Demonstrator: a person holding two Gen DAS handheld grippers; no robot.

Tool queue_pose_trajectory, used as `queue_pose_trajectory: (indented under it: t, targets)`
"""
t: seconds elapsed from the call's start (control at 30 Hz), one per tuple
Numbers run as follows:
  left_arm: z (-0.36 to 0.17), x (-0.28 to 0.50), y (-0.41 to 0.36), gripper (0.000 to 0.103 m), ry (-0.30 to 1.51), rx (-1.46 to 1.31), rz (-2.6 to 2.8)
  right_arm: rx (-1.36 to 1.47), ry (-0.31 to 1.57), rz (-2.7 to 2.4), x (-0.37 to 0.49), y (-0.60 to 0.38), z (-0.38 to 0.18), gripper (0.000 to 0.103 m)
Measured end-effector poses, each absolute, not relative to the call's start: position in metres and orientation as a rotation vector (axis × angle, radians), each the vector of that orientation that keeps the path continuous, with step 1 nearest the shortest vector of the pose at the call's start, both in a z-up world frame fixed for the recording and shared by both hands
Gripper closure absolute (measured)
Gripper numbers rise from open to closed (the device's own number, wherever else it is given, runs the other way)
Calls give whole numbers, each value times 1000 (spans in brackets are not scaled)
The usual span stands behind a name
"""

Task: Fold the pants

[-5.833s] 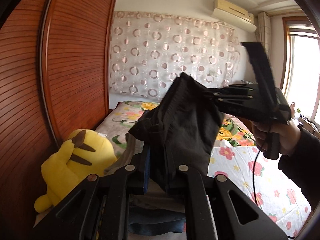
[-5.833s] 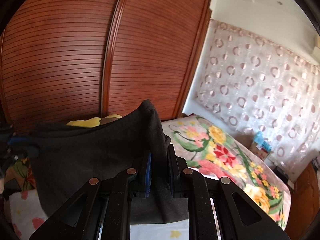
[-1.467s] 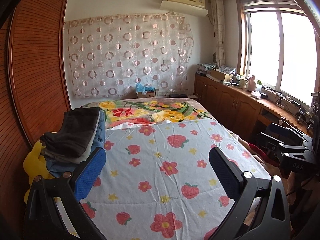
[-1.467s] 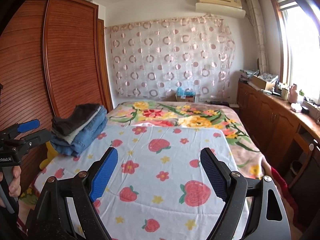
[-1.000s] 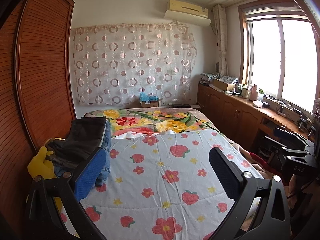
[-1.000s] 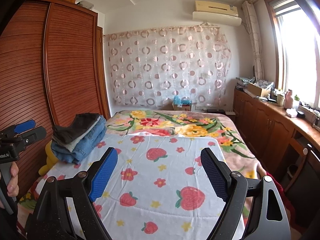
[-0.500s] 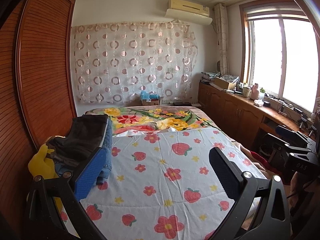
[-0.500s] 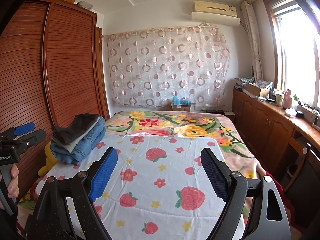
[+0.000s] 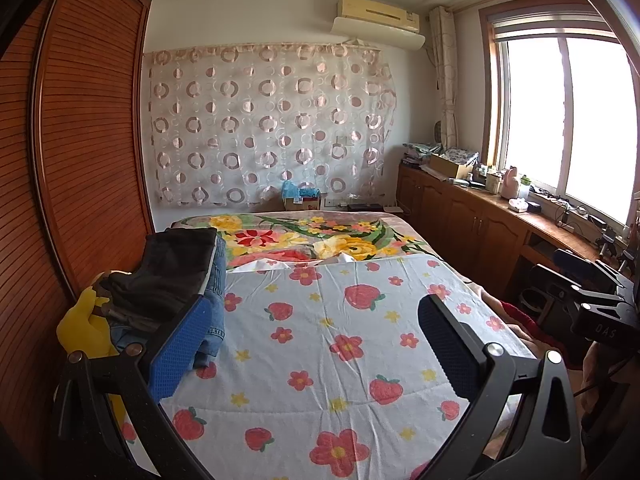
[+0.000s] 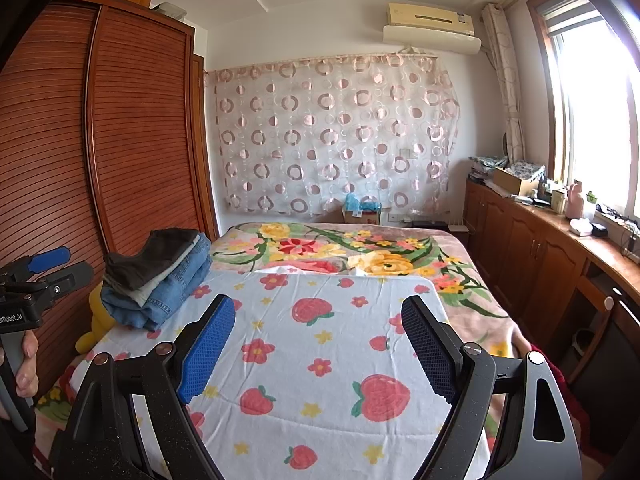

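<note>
Dark folded pants [image 9: 172,268] [image 10: 154,256] lie on top of a pile of folded clothes with blue jeans [image 10: 176,288] at the bed's left side, by the wardrobe. My left gripper [image 9: 316,316] hangs open over the near part of the strawberry sheet [image 9: 344,344], its jaws wide apart with nothing between them. My right gripper [image 10: 318,320] is open the same way above the sheet [image 10: 320,344]. Each gripper shows at the edge of the other's view, held in a hand [image 10: 24,364].
A yellow plush toy [image 9: 80,328] sits squeezed between the clothes pile and the slatted wooden wardrobe [image 9: 80,140]. A flowered blanket [image 9: 312,236] covers the bed's far end. Wooden cabinets [image 10: 532,256] with clutter run along the right under the window.
Since the oldest frames both grippers have let go of the dark pants, which now lie on the pile, and drawn back from it. Over the last second nothing has moved.
</note>
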State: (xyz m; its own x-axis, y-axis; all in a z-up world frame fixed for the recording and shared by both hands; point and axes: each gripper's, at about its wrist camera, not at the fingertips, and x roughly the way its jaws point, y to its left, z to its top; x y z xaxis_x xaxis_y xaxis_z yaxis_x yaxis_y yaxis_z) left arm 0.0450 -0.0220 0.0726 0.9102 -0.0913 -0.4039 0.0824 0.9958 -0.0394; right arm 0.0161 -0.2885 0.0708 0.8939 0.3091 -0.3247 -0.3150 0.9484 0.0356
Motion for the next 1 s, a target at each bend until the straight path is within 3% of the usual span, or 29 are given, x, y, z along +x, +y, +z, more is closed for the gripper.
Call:
queue_pose_trajectory:
  t: [1.0]
  targets:
    - [74, 46, -24, 0, 420, -17, -89, -19, 333, 324, 15, -289, 71, 16]
